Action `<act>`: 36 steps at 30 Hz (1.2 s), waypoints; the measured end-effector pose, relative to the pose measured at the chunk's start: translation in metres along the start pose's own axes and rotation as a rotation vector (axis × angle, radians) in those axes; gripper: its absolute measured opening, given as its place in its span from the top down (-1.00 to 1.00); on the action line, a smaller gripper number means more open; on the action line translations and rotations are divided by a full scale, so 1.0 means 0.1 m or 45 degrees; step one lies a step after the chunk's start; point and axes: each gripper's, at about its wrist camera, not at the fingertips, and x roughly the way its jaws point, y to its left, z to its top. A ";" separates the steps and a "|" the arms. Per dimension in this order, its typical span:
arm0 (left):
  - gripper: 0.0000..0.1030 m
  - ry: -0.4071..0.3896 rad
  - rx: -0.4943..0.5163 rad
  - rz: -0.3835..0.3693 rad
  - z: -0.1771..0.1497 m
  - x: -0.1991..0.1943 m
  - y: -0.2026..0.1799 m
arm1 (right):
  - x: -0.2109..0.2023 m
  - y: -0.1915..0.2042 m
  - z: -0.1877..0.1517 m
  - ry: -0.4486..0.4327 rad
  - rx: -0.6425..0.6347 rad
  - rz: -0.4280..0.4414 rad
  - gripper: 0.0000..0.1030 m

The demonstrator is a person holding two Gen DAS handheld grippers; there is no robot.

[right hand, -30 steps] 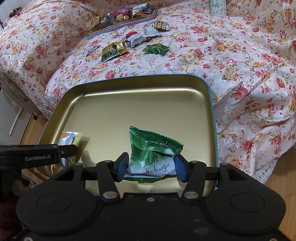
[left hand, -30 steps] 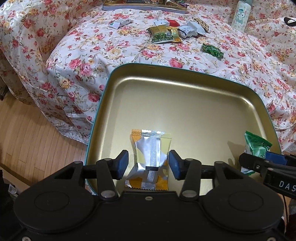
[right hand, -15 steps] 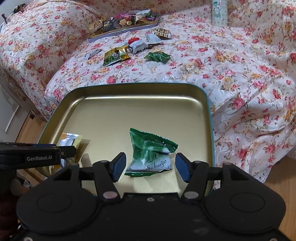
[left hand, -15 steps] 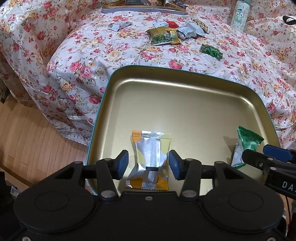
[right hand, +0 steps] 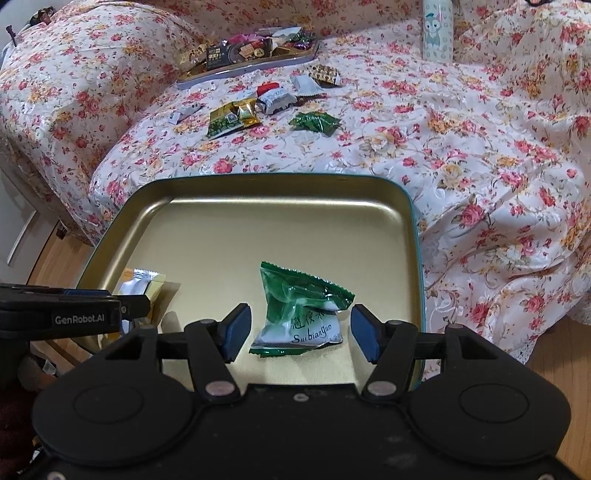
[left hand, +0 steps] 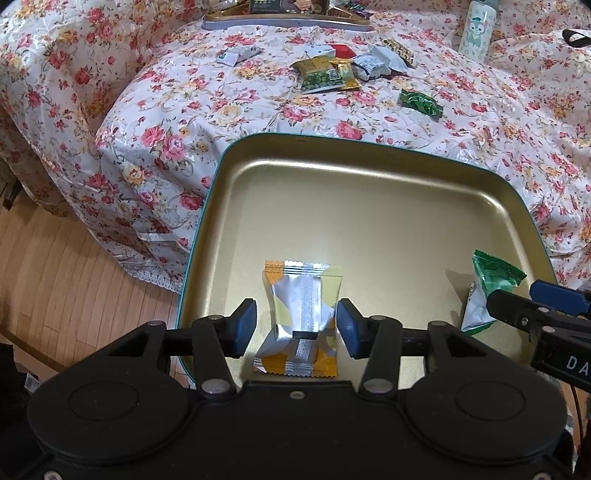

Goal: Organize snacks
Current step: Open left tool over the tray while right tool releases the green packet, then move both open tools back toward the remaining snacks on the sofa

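A gold tray with a teal rim sits at the near edge of the flowered cloth. A yellow-and-silver snack packet lies in its near left part, between the pads of my open left gripper. A green-and-white snack packet lies in the near right part, between the pads of my open right gripper, not touching them. The green packet also shows in the left wrist view, and the yellow packet in the right wrist view.
Several loose wrapped snacks lie on the flowered cloth beyond the tray. A second tray full of snacks stands farther back. A pale bottle with a cartoon figure stands at the back right. Wooden floor lies to the left.
My right gripper has opened and let go of the green packet, which now lies in the tray. Both grippers have drawn back slightly. The left gripper has stayed open around the yellow packet.
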 end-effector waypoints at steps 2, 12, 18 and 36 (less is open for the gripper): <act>-0.07 -0.011 0.007 -0.004 0.01 -0.02 0.00 | -0.03 0.01 0.00 -0.017 0.000 0.006 -0.23; -0.08 -0.136 0.034 0.003 0.17 -0.16 0.04 | -0.16 0.08 0.13 -0.133 0.006 0.038 -0.29; -0.10 -0.209 0.039 0.021 0.34 -0.17 0.10 | -0.18 0.11 0.25 -0.181 -0.032 0.051 -0.36; -0.21 -0.409 0.025 0.047 1.10 0.09 0.50 | 0.28 -0.10 0.89 -0.244 -0.092 0.057 -0.47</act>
